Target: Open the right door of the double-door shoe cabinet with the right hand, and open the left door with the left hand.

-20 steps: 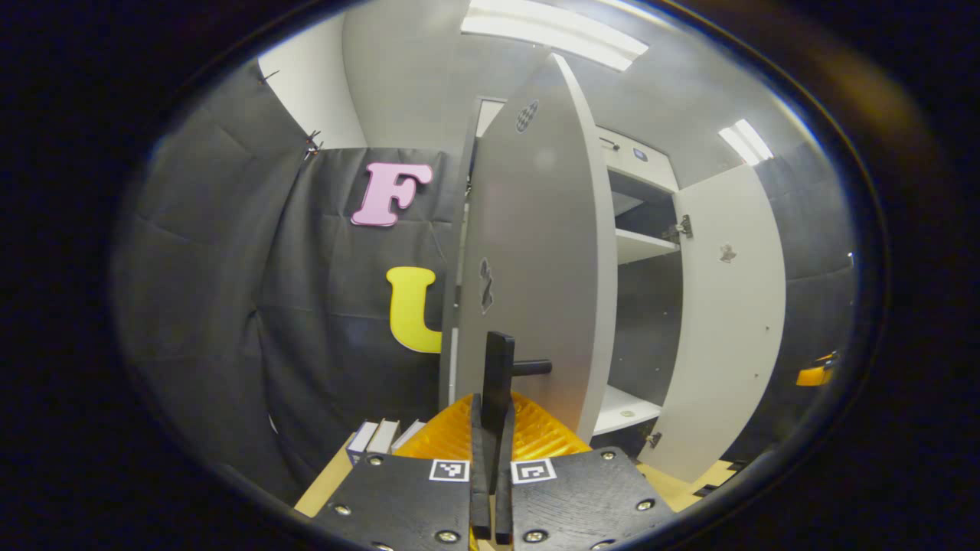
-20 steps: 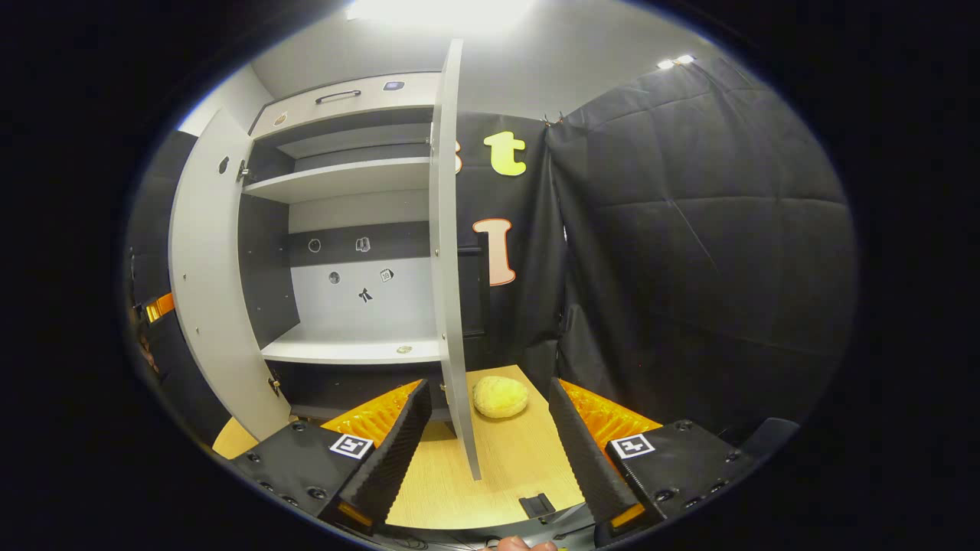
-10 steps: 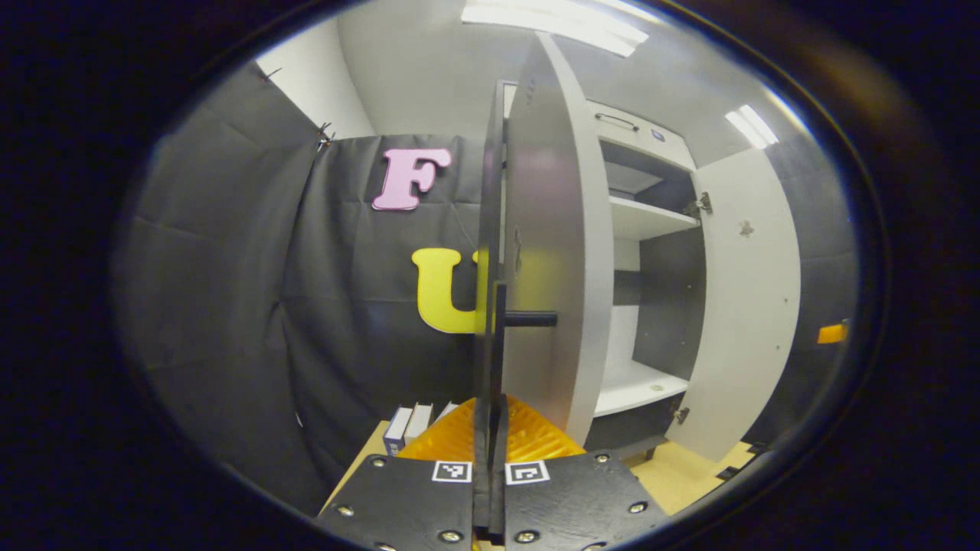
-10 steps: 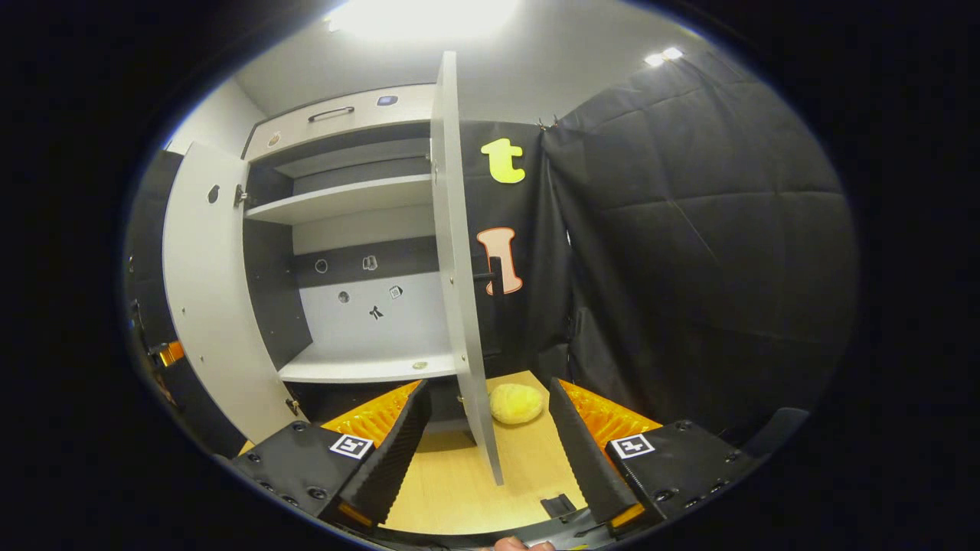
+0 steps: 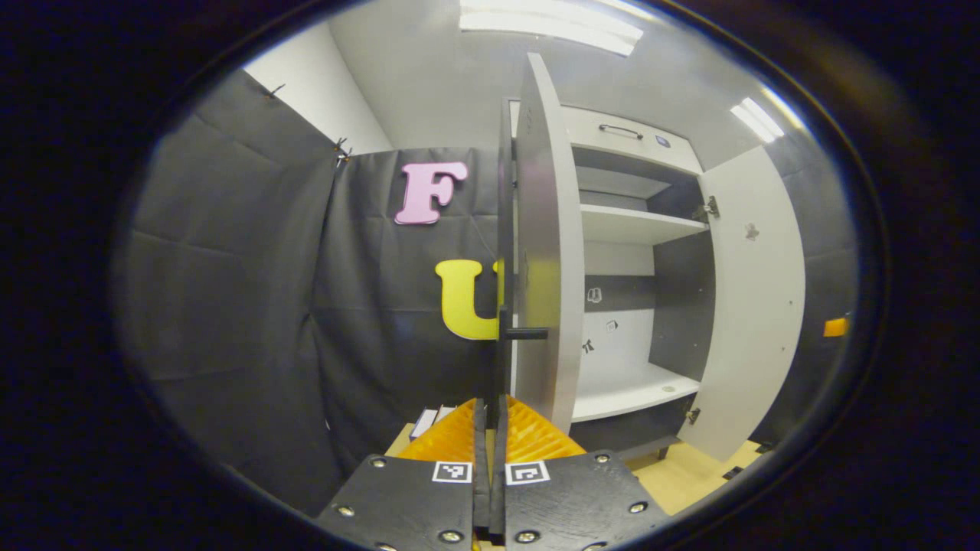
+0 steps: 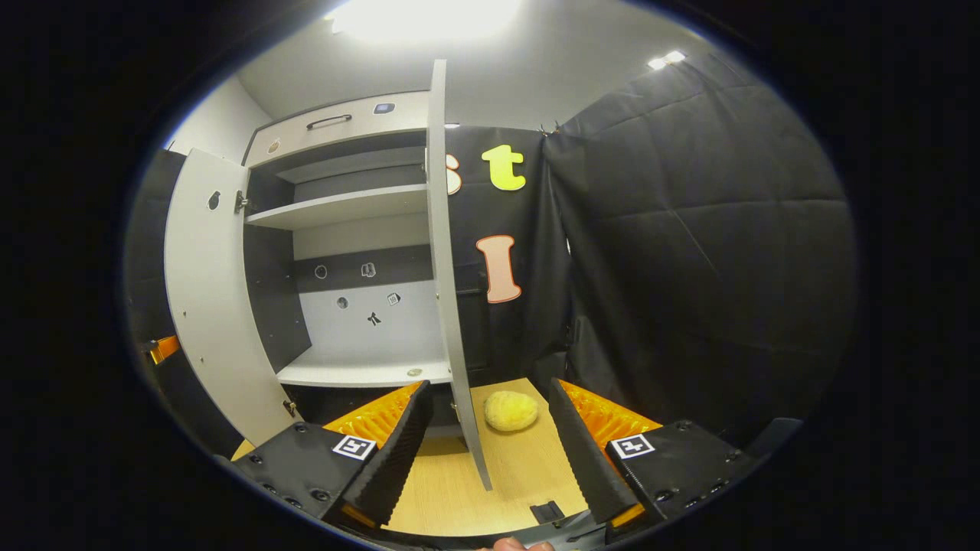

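Note:
The shoe cabinet point(image 5: 628, 226) stands with both doors swung out and its shelves bare. In the left gripper view the left door point(image 5: 543, 252) is almost edge-on. Its dark bar handle point(image 5: 502, 344) runs down between the fingertips of my left gripper point(image 5: 488, 405), which is shut on it. The right door point(image 5: 754, 306) stands wide at the right of that view. In the right gripper view the right door point(image 6: 448, 306) is edge-on, and its lower edge hangs between the spread fingers of my right gripper point(image 6: 488, 386), open and touching nothing. The left door point(image 6: 207, 291) shows at the left there.
A yellow round lump point(image 6: 511, 411) lies on the wooden table point(image 6: 521, 474) just right of the right door. Several books point(image 5: 429, 421) stand on the table left of the left door. Black cloth walls close in on both sides. A fingertip point(image 6: 513, 545) peeks in at the bottom.
The left door has swung further out with my left gripper on its handle, so more of the cabinet's inside shows. The right gripper has stayed open and barely shifted.

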